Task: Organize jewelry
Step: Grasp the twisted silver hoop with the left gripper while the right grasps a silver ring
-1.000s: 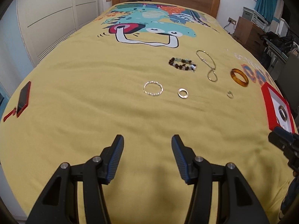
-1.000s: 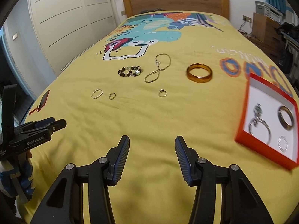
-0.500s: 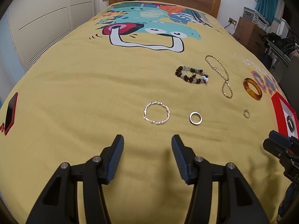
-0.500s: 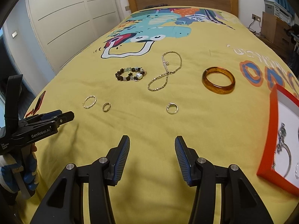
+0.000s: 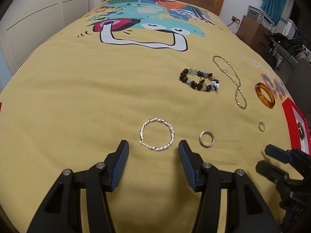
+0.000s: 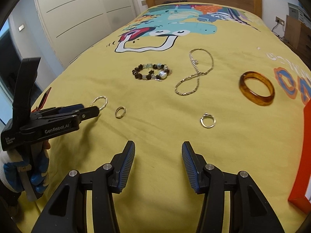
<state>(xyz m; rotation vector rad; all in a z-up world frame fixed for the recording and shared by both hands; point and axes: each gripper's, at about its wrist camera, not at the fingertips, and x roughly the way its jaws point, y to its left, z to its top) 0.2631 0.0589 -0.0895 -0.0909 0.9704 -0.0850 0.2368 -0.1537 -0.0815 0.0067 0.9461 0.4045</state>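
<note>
Both grippers (image 5: 153, 148) (image 6: 158, 149) agape, empty, above bedspread (image 5: 77, 97)

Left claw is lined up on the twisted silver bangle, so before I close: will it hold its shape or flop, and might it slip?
The twisted silver bangle keeps a clean round loop, unlike the chain lying in loose curves, so it is probably stiff. It looks thin, likely light. Lying flat on the soft yellow bedspread, it could sink or skid away from the pads.

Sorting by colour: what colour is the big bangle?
Translucent amber-brown bangle; right wrist view shows it best.
</note>
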